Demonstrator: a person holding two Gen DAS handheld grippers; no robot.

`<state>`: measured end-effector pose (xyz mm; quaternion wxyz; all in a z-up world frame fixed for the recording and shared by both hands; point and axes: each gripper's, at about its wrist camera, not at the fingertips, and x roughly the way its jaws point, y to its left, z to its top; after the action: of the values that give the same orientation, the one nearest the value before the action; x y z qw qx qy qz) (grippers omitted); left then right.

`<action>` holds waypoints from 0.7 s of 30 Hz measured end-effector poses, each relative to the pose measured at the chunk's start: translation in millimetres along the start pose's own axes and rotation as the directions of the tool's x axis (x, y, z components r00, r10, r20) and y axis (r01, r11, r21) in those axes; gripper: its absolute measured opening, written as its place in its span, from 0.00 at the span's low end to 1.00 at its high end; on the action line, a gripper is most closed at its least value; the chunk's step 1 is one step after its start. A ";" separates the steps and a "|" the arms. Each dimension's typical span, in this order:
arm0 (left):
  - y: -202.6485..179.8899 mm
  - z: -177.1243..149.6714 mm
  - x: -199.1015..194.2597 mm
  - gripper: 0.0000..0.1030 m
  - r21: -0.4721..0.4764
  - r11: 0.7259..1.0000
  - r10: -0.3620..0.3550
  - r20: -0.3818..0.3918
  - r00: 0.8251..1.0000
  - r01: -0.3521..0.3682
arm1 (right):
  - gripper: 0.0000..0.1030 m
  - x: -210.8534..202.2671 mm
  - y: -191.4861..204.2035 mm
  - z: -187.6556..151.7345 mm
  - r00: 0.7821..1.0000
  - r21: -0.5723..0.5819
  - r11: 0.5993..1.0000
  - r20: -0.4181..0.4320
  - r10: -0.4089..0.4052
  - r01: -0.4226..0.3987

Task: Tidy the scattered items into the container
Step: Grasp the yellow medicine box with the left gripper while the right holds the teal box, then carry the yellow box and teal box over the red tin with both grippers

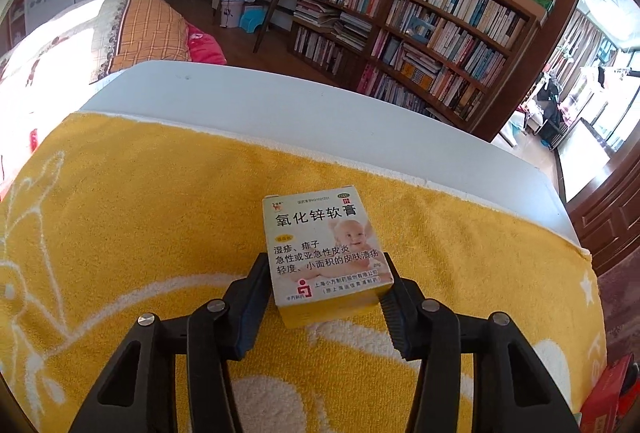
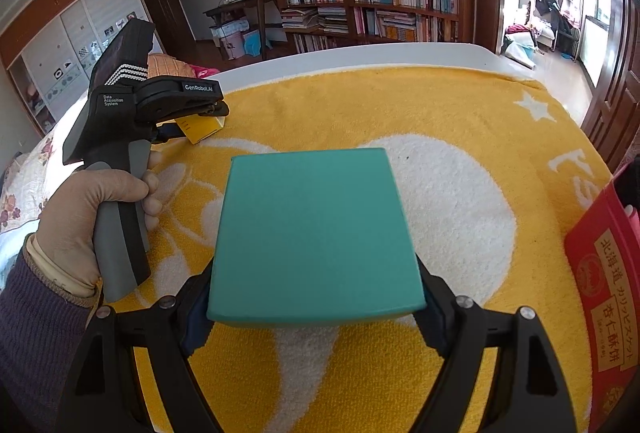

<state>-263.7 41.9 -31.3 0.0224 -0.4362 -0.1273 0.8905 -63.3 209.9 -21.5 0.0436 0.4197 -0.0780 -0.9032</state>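
Two boxes show, one per gripper: the left gripper (image 1: 326,287) has its jaws closed on a yellow ointment box (image 1: 325,251), the right gripper (image 2: 316,297) clamps a teal box (image 2: 314,237). Both are over the yellow towel (image 1: 140,213) on the tabletop (image 1: 320,117); one red biscuit box (image 2: 604,273), contents unseen, sits at the right edge

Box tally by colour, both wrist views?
Yellow-and-white ointment box, between the left gripper jaws: 1
Teal box, between the right gripper jaws: 1
Red biscuit box, at the right edge of the yellow towel: 1
Total: 3
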 end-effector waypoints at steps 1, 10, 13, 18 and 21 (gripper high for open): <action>0.9 -1.7 -5.7 0.51 0.009 1.000 0.000 0.009 1.000 0.000 | 0.82 -1.4 -0.4 0.0 1.000 -0.001 1.000 0.007 -0.002 0.002; -4.7 -22.0 -66.9 0.51 0.072 0.996 -0.051 0.065 0.997 0.046 | 0.82 -18.2 -4.1 3.3 0.998 0.027 1.000 0.070 0.003 -0.005; -14.4 -31.7 -90.2 0.51 0.101 0.992 -0.079 0.078 0.994 0.071 | 0.82 -27.5 -8.2 4.7 0.995 0.051 0.999 0.095 0.009 -0.013; -32.8 -49.6 -127.3 0.51 0.166 0.981 -0.119 0.090 0.989 0.102 | 0.82 -56.4 -17.3 8.7 0.987 0.099 0.994 0.161 0.025 -0.041; -46.1 -61.6 -144.3 0.51 0.196 0.972 -0.148 0.091 0.985 0.128 | 0.82 -83.6 -24.7 4.9 0.977 0.109 0.993 0.215 0.014 -0.038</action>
<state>-129.6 77.4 55.2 0.1190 -0.3749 -0.0728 0.9165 -13.5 246.8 40.1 0.0234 0.3211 -0.1384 -0.9366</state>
